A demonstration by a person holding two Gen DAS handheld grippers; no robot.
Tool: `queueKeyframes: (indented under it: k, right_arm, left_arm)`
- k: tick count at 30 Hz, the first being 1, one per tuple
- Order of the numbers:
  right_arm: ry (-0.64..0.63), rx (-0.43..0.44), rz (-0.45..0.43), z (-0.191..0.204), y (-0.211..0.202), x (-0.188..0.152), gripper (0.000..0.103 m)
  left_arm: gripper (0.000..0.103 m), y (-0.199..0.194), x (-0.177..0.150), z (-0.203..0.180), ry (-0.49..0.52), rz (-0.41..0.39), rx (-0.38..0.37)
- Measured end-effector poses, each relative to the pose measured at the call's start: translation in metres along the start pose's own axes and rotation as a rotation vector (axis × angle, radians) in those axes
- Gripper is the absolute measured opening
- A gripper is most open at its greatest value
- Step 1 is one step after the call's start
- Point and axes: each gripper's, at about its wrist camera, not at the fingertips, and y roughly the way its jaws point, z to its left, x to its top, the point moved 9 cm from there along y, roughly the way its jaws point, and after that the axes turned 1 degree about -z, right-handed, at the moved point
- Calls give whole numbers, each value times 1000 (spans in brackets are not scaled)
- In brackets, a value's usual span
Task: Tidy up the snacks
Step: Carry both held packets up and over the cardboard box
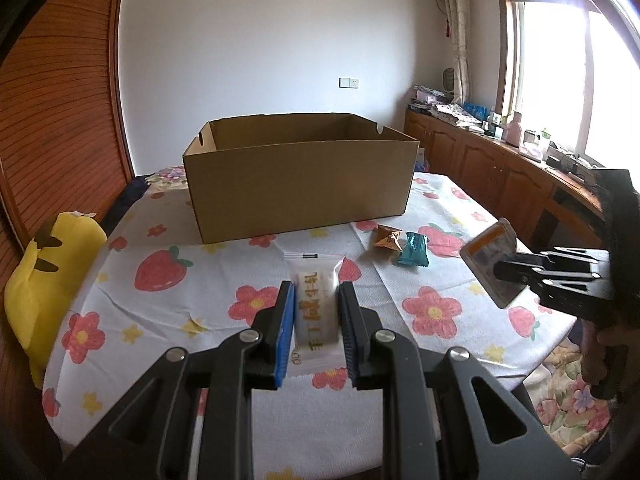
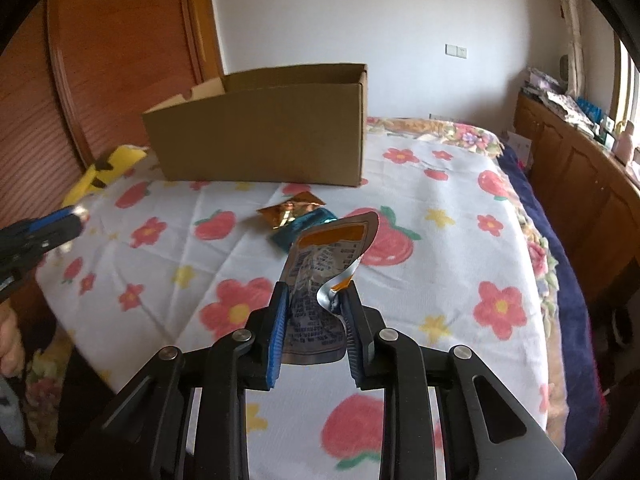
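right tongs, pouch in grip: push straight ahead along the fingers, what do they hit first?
Probably the teal candy wrapper and the orange wrapper beside it, lying on the tablecloth ahead of the right tongs. If the silver pouch passes above them, the cardboard box wall comes next. Height is unclear.

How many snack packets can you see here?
4. A white packet in the left gripper, a silver-orange pouch in the right gripper, and gold and teal packets on the tablecloth. The box may hide more.

left claw [image 1: 316, 312] clamped, right claw [image 2: 316, 320] clamped
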Motion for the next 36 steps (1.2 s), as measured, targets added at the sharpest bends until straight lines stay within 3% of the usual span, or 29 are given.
queueKeyframes:
  k: [9, 16, 29, 36]
  right_arm:
    - [-52, -26, -38, 14, -19, -9, 22]
    - [-47, 0, -70, 19, -33, -1, 22]
    - [-108, 49, -207, 50, -88, 54, 22]
    - [-145, 55, -243, 56, -87, 85, 22]
  left_arm:
    - [20, -6, 3, -6, 9, -11, -1]
    - [20, -13, 13, -6, 14, -26, 1]
    - [20, -25, 55, 1, 37, -91, 28]
    - [20, -10, 80, 13, 34, -111, 24]
